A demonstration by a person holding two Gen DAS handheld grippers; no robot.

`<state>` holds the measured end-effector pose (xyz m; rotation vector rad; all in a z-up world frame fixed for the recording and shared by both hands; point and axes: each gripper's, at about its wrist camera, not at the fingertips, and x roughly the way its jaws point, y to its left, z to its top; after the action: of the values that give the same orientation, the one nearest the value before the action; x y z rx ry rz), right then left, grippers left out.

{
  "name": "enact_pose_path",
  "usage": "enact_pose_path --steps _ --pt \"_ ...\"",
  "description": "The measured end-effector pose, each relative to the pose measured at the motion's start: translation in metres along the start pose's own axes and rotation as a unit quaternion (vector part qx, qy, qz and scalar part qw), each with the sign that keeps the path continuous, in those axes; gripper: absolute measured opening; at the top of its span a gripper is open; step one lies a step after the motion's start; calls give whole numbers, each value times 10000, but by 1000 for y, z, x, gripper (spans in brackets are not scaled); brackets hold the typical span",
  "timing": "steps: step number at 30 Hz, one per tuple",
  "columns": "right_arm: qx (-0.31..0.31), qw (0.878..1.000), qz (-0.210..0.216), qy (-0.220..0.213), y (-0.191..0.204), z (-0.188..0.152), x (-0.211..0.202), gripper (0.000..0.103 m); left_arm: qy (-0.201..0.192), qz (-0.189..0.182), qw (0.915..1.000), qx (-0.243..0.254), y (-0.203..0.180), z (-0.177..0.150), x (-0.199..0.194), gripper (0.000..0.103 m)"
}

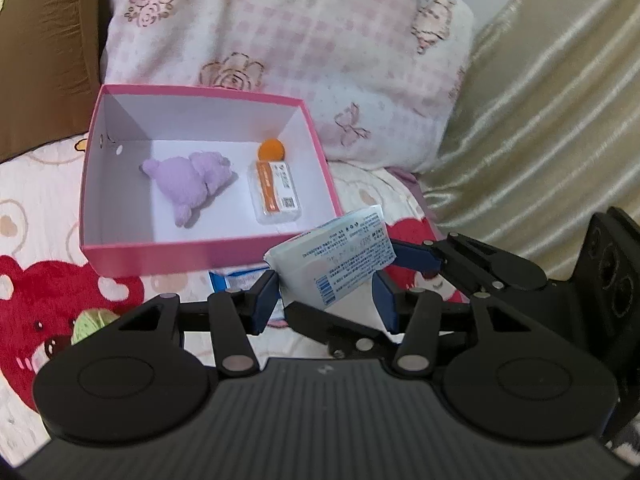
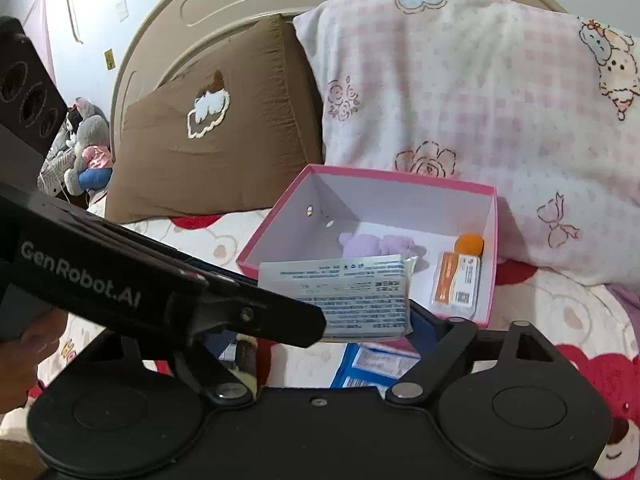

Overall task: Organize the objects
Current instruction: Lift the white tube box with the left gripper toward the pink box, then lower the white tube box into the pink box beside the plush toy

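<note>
Between the blue pads of the left gripper [image 1: 326,294] sits a white tissue pack [image 1: 334,262] with blue print, tilted, its lower end clamped by both pads and lifted clear of the bed [image 1: 48,208]. The right gripper [image 1: 408,258] reaches in from the right side of the left wrist view; one of its blue fingers [image 1: 416,258] lies against the pack's right edge. From the right wrist camera the same pack [image 2: 360,296] hangs in front of the lens, but the left gripper's black body crosses the view and hides the right gripper's left finger, so although its jaws stand wide, I cannot tell whether they press on the pack.

Just beyond the pack stands an open pink box [image 1: 208,252] with a white inside, resting on the bed's bear-print cover. Inside it lie a purple plush toy [image 1: 192,182] on the left, a clear-wrapped orange-and-white packet [image 1: 276,192] on the right, and an orange ball [image 1: 271,149] in the far right corner, just beside the packet. A blue-and-white packet [image 2: 380,364] lies on the cover below the held pack. Behind the box lean a pink checked pillow [image 1: 300,40] and a brown pillow [image 2: 208,136].
</note>
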<state>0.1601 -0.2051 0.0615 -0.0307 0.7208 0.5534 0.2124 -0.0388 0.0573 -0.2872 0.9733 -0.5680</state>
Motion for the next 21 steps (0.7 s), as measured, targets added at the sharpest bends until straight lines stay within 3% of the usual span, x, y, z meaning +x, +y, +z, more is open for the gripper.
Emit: enact_pose_path --steps 7,10,21 --pt "18 9998 54 190 -22 39 38 78 201 159 9978 -604 31 47 31 49" --pt "68 9992 124 378 -31 51 63 78 345 332 9973 -555 40 60 51 49" --pt "213 9912 0 1310 -76 51 156 78 869 332 9841 -1512 97 76 151 49"
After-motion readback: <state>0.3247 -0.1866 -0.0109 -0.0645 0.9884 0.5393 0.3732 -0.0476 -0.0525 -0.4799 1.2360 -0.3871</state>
